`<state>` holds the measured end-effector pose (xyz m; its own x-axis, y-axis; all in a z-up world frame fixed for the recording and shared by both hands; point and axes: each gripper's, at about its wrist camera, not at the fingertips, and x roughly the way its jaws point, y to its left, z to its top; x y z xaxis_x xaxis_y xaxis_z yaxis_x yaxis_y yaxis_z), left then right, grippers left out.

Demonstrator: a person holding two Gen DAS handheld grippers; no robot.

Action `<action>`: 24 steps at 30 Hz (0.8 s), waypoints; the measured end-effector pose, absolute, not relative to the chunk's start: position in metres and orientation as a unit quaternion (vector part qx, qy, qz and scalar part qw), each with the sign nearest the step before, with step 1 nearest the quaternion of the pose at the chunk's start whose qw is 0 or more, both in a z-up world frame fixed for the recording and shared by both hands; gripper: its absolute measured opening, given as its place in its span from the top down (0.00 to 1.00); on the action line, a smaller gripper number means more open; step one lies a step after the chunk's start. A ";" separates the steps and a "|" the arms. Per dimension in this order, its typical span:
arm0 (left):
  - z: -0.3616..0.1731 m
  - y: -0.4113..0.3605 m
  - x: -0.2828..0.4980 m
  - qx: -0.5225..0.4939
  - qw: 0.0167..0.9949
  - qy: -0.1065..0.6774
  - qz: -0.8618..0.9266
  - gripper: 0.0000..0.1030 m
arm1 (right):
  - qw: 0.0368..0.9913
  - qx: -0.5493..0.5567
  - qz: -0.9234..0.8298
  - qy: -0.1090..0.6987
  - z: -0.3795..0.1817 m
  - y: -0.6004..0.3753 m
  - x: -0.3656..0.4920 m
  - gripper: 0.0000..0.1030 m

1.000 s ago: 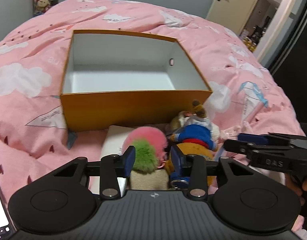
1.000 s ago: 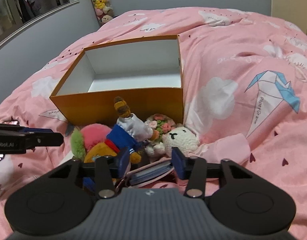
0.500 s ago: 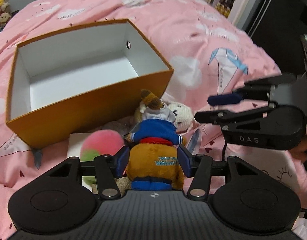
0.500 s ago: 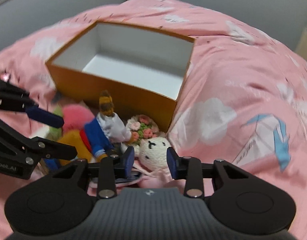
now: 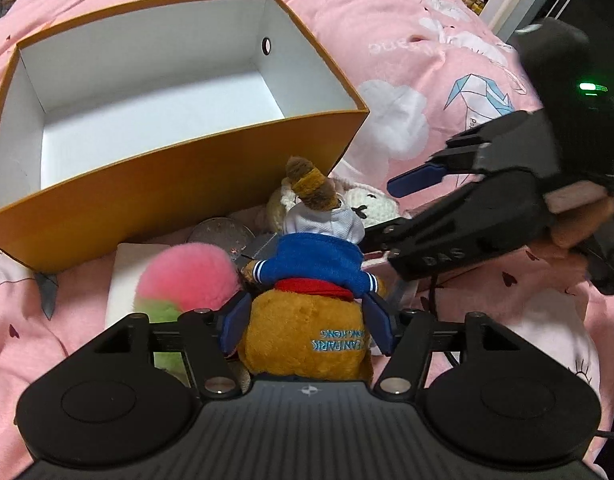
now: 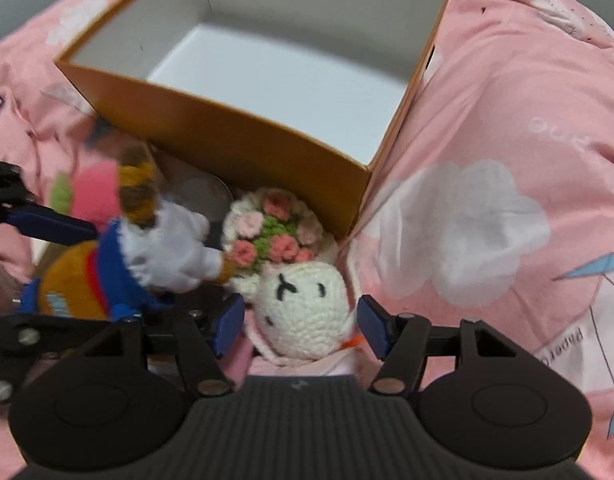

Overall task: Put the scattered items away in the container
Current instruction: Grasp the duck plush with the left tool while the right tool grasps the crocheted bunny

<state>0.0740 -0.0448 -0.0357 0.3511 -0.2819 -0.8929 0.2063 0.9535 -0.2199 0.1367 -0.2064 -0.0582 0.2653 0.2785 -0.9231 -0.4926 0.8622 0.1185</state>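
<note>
A pink cloud-print bed [image 5: 407, 20] carries an orange box [image 5: 179, 184], white inside, holding nothing. Against its near wall lie the scattered toys. The left gripper [image 5: 307, 330] has its jaws pressed on both flanks of the brown plush in a blue jacket [image 5: 307, 320]. The right gripper [image 6: 299, 320] has its jaws apart around the white crocheted bunny [image 6: 303, 312], which lies beside a crocheted flower bouquet [image 6: 273, 236] and pink-green pompom [image 5: 187, 276].

White crochet doll [image 6: 303, 316] between the open right tool's [image 6: 300, 326] fingers; orange box [image 6: 243, 136] beyond
</note>
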 end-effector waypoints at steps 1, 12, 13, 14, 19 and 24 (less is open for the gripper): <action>-0.037 -0.045 0.075 -0.036 0.820 0.552 -0.149 0.29 | 0.786 -0.102 0.246 0.558 -0.062 -0.204 0.138 0.36; -0.044 -0.041 0.078 -0.064 0.809 0.562 -0.159 0.34 | 0.787 -0.116 0.247 0.554 -0.076 -0.198 0.130 0.45; -0.044 -0.040 0.077 -0.064 0.810 0.561 -0.158 0.34 | 0.789 -0.119 0.245 0.550 -0.075 -0.197 0.127 0.46; -0.042 -0.040 0.076 -0.065 0.811 0.560 -0.158 0.35 | 0.792 -0.120 0.243 0.548 -0.074 -0.196 0.125 0.47; -0.037 -0.038 0.073 -0.065 0.817 0.553 -0.152 0.38 | 0.804 -0.111 0.241 0.532 -0.061 -0.198 0.111 0.53; -0.025 -0.033 0.068 -0.067 0.828 0.536 -0.151 0.38 | 0.820 -0.106 0.234 0.512 -0.043 -0.201 0.094 0.54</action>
